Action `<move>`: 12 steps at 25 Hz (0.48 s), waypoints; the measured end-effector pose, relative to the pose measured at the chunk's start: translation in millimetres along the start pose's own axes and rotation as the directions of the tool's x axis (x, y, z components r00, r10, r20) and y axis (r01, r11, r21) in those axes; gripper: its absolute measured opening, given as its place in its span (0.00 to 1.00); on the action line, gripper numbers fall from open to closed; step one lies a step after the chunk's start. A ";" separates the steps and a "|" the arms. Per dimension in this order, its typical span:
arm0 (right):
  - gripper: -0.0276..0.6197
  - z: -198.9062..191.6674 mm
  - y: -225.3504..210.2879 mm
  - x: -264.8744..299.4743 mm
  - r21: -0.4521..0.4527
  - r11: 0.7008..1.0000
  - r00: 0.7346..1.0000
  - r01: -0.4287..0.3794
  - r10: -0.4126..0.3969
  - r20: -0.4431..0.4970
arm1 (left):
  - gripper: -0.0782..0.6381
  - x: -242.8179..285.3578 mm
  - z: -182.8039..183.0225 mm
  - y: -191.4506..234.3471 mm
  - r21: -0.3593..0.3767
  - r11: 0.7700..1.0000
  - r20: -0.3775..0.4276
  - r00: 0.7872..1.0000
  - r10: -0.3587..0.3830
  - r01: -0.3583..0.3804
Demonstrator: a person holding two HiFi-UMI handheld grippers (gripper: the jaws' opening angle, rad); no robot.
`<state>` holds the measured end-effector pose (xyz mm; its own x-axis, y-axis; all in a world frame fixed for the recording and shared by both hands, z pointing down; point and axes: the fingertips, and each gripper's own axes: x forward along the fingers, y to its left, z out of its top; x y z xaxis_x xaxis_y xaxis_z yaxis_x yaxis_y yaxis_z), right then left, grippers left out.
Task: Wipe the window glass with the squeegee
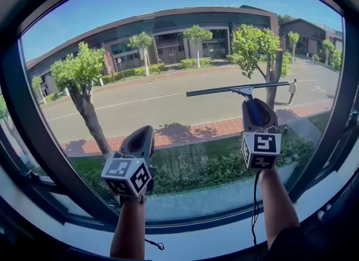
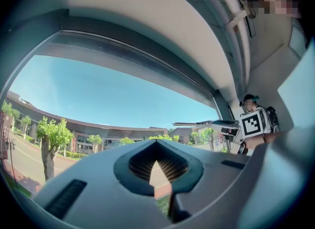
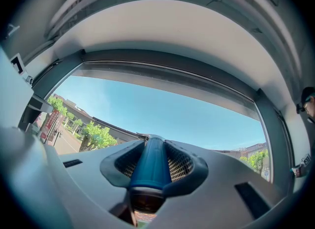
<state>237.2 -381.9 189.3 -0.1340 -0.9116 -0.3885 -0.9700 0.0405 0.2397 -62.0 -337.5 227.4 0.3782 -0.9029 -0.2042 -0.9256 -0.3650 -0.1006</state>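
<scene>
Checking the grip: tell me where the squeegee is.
In the head view's right half, the squeegee stands upright, clamped in the right gripper, before the glass.

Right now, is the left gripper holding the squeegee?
No: the left gripper has its jaws shut on nothing, while the squeegee sits by its blue handle in the jaws of the right gripper.

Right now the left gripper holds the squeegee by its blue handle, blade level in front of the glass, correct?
No. The right gripper holds the squeegee by its blue handle, as the right gripper view shows; the left gripper holds nothing. The blade is level in front of the glass.
</scene>
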 end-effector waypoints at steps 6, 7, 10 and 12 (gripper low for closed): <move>0.24 -13.4 3.4 -3.9 0.005 1.000 1.000 0.000 0.000 -0.010 | 0.11 -0.2 -10.2 -0.3 -0.015 1.000 -0.006 1.000 0.002 -0.002; 0.24 -15.3 4.1 -4.7 0.002 1.000 1.000 0.000 0.000 -0.011 | 0.11 -0.4 -11.6 -0.3 -0.018 1.000 -0.008 1.000 0.002 -0.002; 0.24 -20.0 3.6 -7.3 -0.002 1.000 1.000 -0.002 0.002 -0.011 | 0.11 -0.3 -14.3 -2.6 -0.020 1.000 -0.013 1.000 0.002 -0.002; 0.24 -23.1 3.0 -8.1 -0.005 1.000 1.000 -0.004 0.004 -0.013 | 0.11 1.3 -15.9 -4.8 -0.022 1.000 -0.017 1.000 -0.002 0.001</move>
<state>240.1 -383.8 213.8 -0.1349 -0.9168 -0.3760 -0.9685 0.0418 0.2455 -57.3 -340.6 243.1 0.3794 -0.9061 -0.1870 -0.9252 -0.3710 -0.0794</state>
